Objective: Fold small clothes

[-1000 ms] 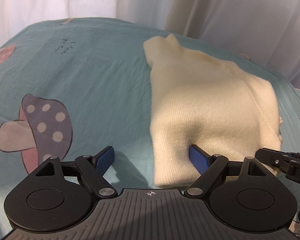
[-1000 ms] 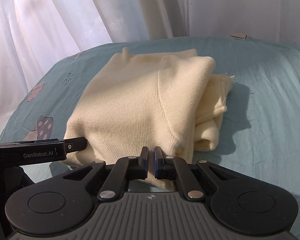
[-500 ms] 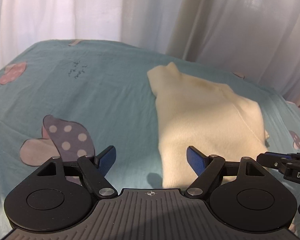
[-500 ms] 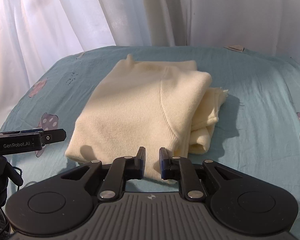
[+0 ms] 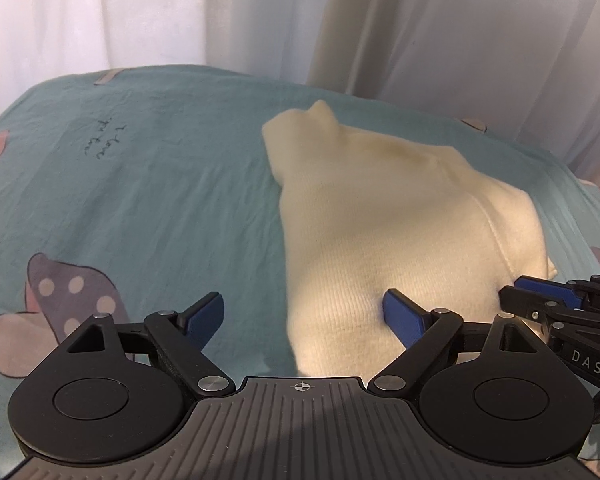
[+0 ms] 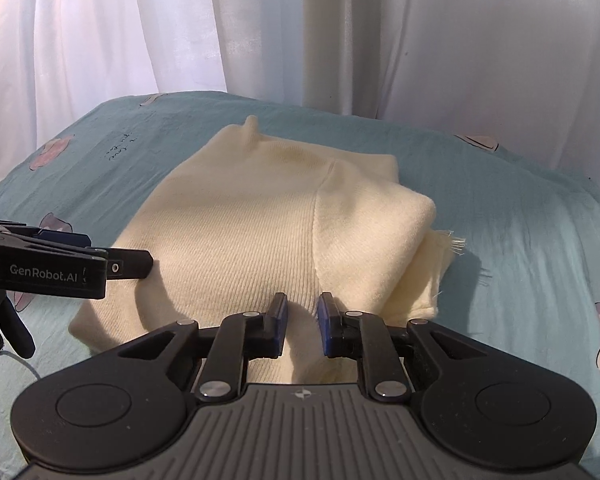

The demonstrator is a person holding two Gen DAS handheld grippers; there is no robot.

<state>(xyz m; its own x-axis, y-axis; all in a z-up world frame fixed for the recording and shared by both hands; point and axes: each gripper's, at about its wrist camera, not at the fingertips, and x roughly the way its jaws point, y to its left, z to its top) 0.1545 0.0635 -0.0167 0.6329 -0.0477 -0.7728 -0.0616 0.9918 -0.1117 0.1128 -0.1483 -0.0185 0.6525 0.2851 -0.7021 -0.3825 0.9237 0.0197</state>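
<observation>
A cream knitted sweater (image 5: 380,220) (image 6: 260,220) lies folded on the teal bedsheet (image 5: 160,200), with thicker folded layers and a frayed edge on its right side. My left gripper (image 5: 304,304) hovers wide over the sweater's near left corner, one finger above the sheet and one above the knit. Its jaws are opening and grip nothing. My right gripper (image 6: 303,304) hangs over the near edge with a narrow gap. Its jaws are closing, and the knit shows through the gap unpinched. Each gripper also appears in the other's view, the right gripper (image 5: 532,292) and the left gripper (image 6: 120,252).
The sheet (image 6: 520,240) has mushroom prints (image 5: 68,300) and small handwriting (image 5: 104,140). White curtains (image 6: 340,40) hang close behind the bed's far edge. Bare sheet stretches to the left and right of the sweater.
My right gripper went from shut to slightly parted, drew back from the sweater's near edge and rolled. The left gripper pulled away, then came back closer, staying wide.
</observation>
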